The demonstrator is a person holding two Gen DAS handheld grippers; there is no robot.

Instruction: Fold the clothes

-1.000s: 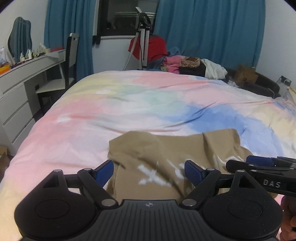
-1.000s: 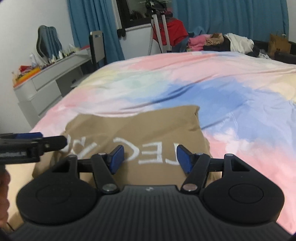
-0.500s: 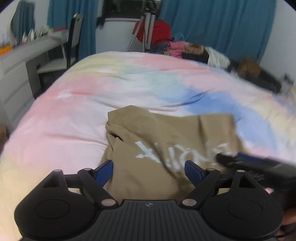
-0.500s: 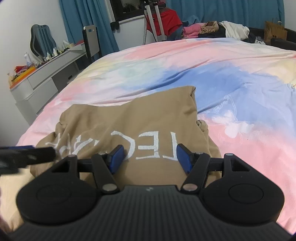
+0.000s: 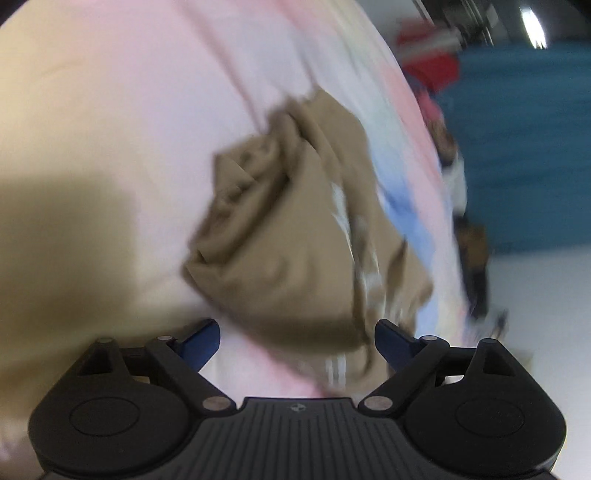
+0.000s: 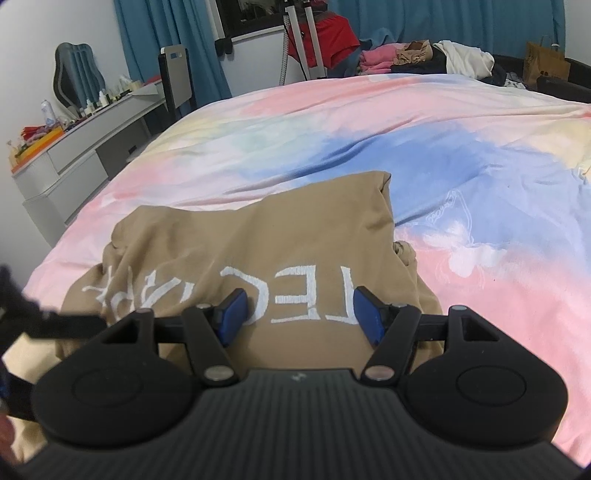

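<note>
A tan shirt (image 6: 258, 251) with white lettering lies crumpled on the pastel bedcover (image 6: 443, 155). My right gripper (image 6: 299, 297) hovers open just over its near part, with nothing pinched between the blue pads. In the blurred, rolled left wrist view the same tan shirt (image 5: 280, 240) lies bunched ahead. My left gripper (image 5: 295, 326) has its jaws wide and closing, the shirt's near edge lying between the fingertips with the pads not pressing on it. The left gripper (image 6: 40, 321) also shows as a dark blur at the left edge of the right wrist view.
A grey dresser (image 6: 74, 158) with bottles and a chair (image 6: 177, 74) stand left of the bed. Beyond the far edge are a pile of clothes (image 6: 417, 57), a tripod (image 6: 306, 40), a paper bag (image 6: 546, 62) and blue curtains (image 6: 443, 18).
The left gripper has rolled strongly and dropped toward the shirt's left side, its view now blurred. The shirt looks more bunched. The right gripper has stayed put.
</note>
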